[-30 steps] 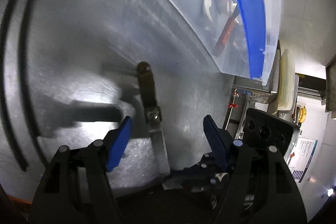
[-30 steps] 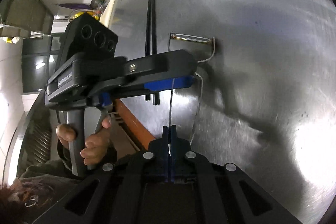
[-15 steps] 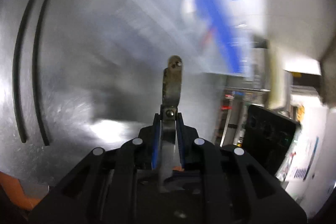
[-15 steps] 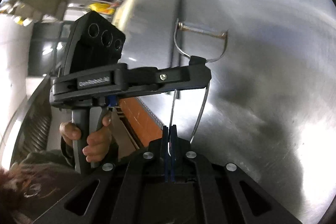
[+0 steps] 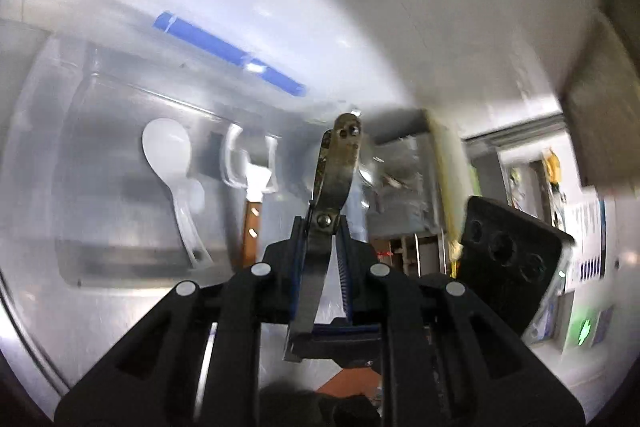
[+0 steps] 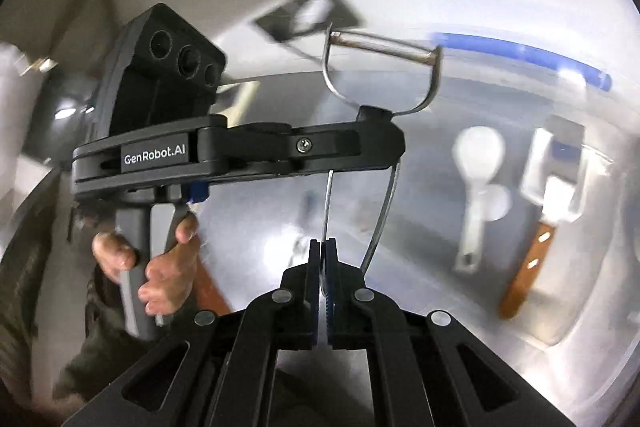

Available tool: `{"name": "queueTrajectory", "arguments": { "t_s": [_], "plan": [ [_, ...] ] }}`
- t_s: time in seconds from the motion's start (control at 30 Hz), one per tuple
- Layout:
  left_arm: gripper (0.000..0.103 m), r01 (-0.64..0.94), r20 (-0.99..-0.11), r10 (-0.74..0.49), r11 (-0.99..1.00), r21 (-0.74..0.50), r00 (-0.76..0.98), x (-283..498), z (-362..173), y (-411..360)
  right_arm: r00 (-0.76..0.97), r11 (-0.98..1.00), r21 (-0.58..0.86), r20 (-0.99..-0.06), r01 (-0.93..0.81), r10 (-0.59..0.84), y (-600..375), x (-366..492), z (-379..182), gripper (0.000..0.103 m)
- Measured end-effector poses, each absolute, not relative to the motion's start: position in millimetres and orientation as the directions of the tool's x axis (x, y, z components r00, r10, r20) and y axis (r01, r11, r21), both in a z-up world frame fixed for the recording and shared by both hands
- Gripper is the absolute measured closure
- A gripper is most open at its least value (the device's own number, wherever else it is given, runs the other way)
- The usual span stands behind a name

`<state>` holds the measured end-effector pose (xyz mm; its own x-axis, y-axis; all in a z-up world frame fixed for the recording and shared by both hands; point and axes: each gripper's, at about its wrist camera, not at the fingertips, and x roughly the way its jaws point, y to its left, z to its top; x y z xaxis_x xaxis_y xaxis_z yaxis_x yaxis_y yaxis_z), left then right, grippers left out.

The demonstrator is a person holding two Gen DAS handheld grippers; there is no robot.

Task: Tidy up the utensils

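My left gripper (image 5: pixel 320 239) is shut on a flat metal tool (image 5: pixel 336 167) with riveted plates, held in the air in front of the clear plastic bin (image 5: pixel 120 99). My right gripper (image 6: pixel 323 251) is shut on the wire handle of a metal Y-peeler (image 6: pixel 380 47), whose blade stands above the left gripper's body (image 6: pixel 240 151). Inside the bin lie a white plastic spoon (image 5: pixel 168 151), also in the right wrist view (image 6: pixel 478 155), and a wood-handled spatula (image 6: pixel 540 219) (image 5: pixel 252 223).
The bin has a blue handle on its rim (image 5: pixel 228 55) (image 6: pixel 520 53) and sits on a steel counter (image 6: pixel 260 251). A person's hand (image 6: pixel 160 263) holds the left gripper's grip. Shelves and a wall poster (image 5: pixel 588 239) stand to the right.
The left gripper closed on the flat metal tool and lifted it off the counter. Both grippers rose and swung toward the bin; the black chopsticks are out of view.
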<state>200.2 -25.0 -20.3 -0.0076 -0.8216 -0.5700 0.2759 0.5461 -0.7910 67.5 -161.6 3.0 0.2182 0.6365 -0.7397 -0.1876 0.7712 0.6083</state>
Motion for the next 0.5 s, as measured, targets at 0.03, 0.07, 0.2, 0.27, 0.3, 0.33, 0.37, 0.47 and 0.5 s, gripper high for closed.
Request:
{"name": "queueTrajectory", "arguments": {
  "t_s": [0.03,0.07,0.2,0.27,0.3,0.33,0.37,0.47,0.5],
  "plan": [
    [0.089,0.242,-0.575,-0.818,0.551,-0.799,-0.034,212.3,-34.3,-30.5,0.195,0.788,0.595,-0.764,-0.157,0.615,-167.1,85.5,-11.6,0.100],
    [0.089,0.207,-0.598,-0.800,0.576,-0.791,-0.058,227.2,-52.6,-40.3,0.177,0.793,0.593,-0.773,-0.136,0.609,-169.8,93.1,-24.0,0.099],
    [0.089,0.125,-0.656,-0.741,0.644,-0.755,-0.142,261.4,-112.2,-63.5,0.072,0.788,0.616,-0.785,-0.020,0.616,-188.6,131.0,-87.1,0.099],
    [0.089,0.090,-0.673,-0.716,0.670,-0.737,-0.185,274.6,-138.6,-72.4,0.033,0.793,0.609,-0.793,0.023,0.609,-195.8,145.2,-113.5,0.099],
    [0.089,0.077,-0.680,-0.706,0.681,-0.728,-0.198,278.9,-147.8,-75.2,0.017,0.801,0.598,-0.801,0.038,0.598,-198.7,150.7,-124.0,0.099],
    [0.089,0.071,-0.691,-0.690,0.694,-0.716,-0.215,283.7,-158.1,-80.2,0.001,0.813,0.579,-0.814,0.049,0.580,-200.5,156.0,-133.9,0.099],
    [0.089,0.068,-0.697,-0.680,0.703,-0.708,-0.226,283.6,-165.1,-82.0,-0.014,0.821,0.568,-0.822,0.058,0.569,-202.5,160.4,-142.0,0.099],
    [0.089,0.081,-0.729,-0.633,0.738,-0.670,-0.260,284.6,-183.3,-90.1,-0.056,0.847,0.526,-0.846,0.070,0.530,-204.6,168.4,-160.0,0.098],
    [0.089,0.083,-0.739,-0.618,0.750,-0.657,-0.269,284.0,-187.8,-91.8,-0.068,0.856,0.511,-0.854,0.072,0.516,-204.7,167.6,-164.3,0.097]
  ]
}}
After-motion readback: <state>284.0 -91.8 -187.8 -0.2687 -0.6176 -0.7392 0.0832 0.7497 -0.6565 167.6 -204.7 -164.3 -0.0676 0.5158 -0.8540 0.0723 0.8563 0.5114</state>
